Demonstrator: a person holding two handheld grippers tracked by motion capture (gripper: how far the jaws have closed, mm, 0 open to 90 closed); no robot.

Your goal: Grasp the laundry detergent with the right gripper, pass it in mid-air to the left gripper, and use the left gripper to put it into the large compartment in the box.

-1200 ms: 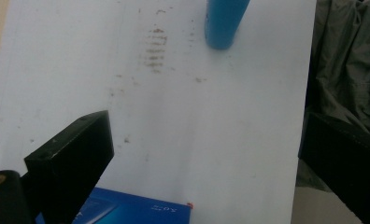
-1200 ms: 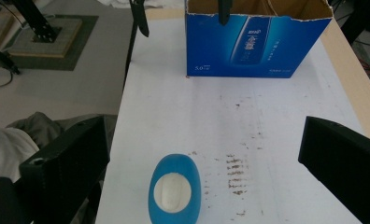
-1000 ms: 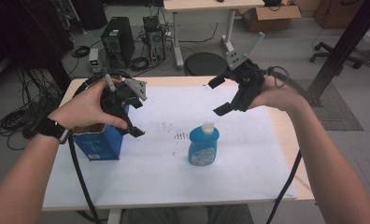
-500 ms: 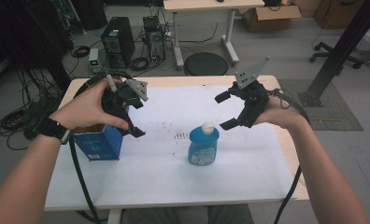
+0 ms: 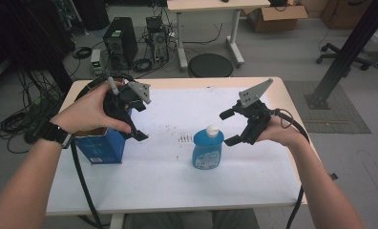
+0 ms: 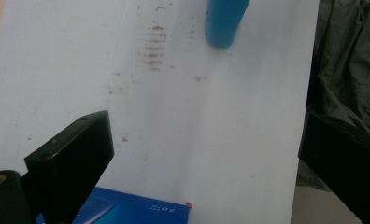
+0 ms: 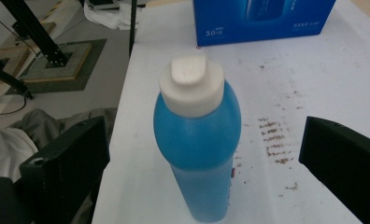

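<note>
White table [image 5: 144, 181], right hand-held gripper [image 5: 231, 128] open beside blue bottle [image 5: 208, 149] (white cap in its view), left hand-held gripper [image 5: 138, 121] open over blue box [image 5: 102, 147]

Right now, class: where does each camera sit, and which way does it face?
High view: above the table, looking forward and down; forearms, left gripper, right gripper.
Left gripper view: between open jaws, facing the bottle and box.
Right gripper view: between open jaws, facing the bottle's cap.
All share bottle and box.

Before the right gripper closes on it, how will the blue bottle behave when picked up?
The blue bottle stands tall on a narrow base, so a push near its white cap may tip it. It looks nearly full, probably heavy. The smooth, rounded plastic may slip.
</note>
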